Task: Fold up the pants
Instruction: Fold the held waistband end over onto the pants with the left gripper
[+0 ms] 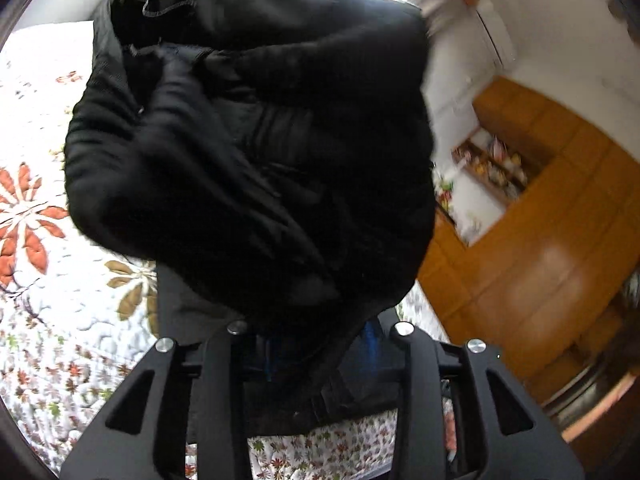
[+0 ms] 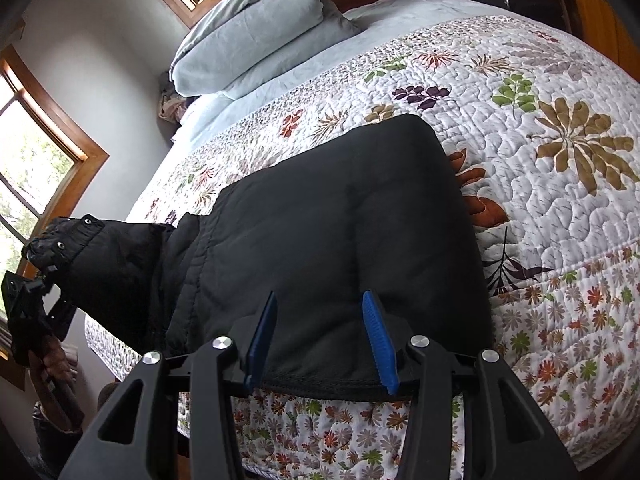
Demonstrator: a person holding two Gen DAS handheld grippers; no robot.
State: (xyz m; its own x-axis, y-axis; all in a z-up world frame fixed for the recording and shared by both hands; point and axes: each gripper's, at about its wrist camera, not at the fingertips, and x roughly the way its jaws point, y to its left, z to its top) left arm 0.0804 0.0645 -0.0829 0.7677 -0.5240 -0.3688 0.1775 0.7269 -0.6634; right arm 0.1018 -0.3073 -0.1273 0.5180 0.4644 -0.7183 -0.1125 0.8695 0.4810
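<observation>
Black padded pants (image 2: 328,220) lie on the floral quilt (image 2: 560,208) of a bed. My right gripper (image 2: 320,300) is open, its blue fingertips (image 2: 374,320) standing apart over the near hem of the pants. My left gripper (image 2: 42,264) shows at the far left of the right wrist view, shut on the waistband end and lifting it off the bed. In the left wrist view the lifted black pants (image 1: 256,140) fill the middle and cover my left gripper (image 1: 320,344); only a bit of its blue fingers (image 1: 372,344) shows.
A folded pale blue duvet (image 2: 260,28) lies at the head of the bed. Wood-framed windows (image 2: 36,152) line the wall on the left. Wooden cabinets with a shelf of small items (image 1: 496,168) stand beside the bed (image 1: 36,200).
</observation>
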